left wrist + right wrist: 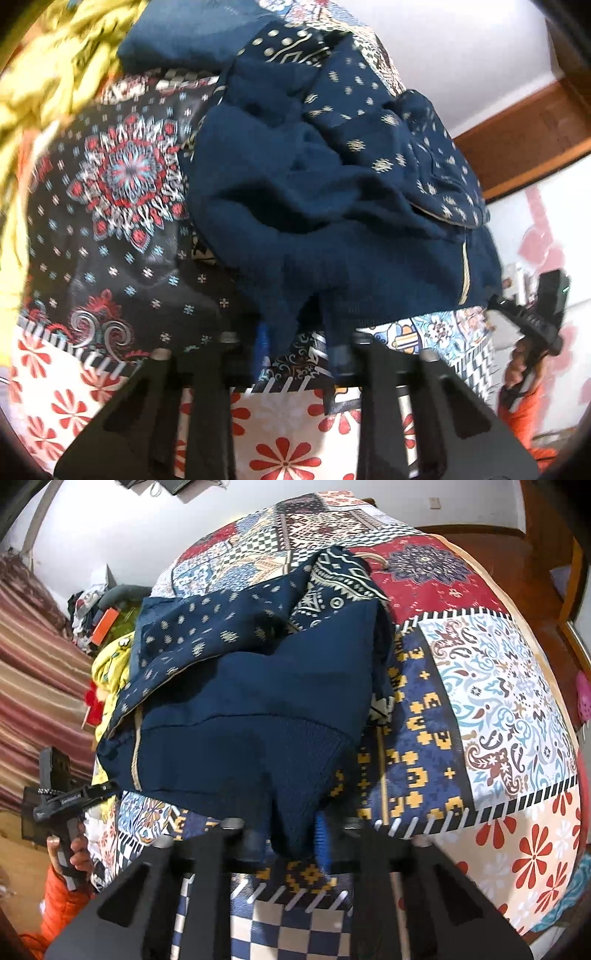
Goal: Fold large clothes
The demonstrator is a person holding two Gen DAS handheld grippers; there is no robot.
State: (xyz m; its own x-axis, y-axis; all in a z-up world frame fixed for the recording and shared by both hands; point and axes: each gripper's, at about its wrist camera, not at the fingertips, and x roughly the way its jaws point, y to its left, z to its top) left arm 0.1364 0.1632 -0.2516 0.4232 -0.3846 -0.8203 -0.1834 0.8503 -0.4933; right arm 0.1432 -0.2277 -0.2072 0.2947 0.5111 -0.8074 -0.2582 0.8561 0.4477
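Observation:
A large navy garment [314, 206], with a gold-dotted printed lining and a ribbed hem, lies crumpled on the patchwork bedspread [110, 192]. In the left wrist view my left gripper [295, 343] is shut on a fold of its near edge, with cloth bunched between the fingers. In the right wrist view the same garment [258, 709] spreads away from my right gripper [291, 834], which is shut on the ribbed hem. Each view shows the other gripper at the garment's far corner: the right gripper [496, 304] and the left gripper [110, 786], each held by a hand.
A yellow clothing pile [48, 74] and a folded navy item [177, 40] lie beyond the garment. The bedspread [480, 701] extends bare to the right. A striped cloth [33, 664] and clutter [88, 605] sit left, with wooden floor [498, 546] behind. An orange sleeve [62, 904] is near.

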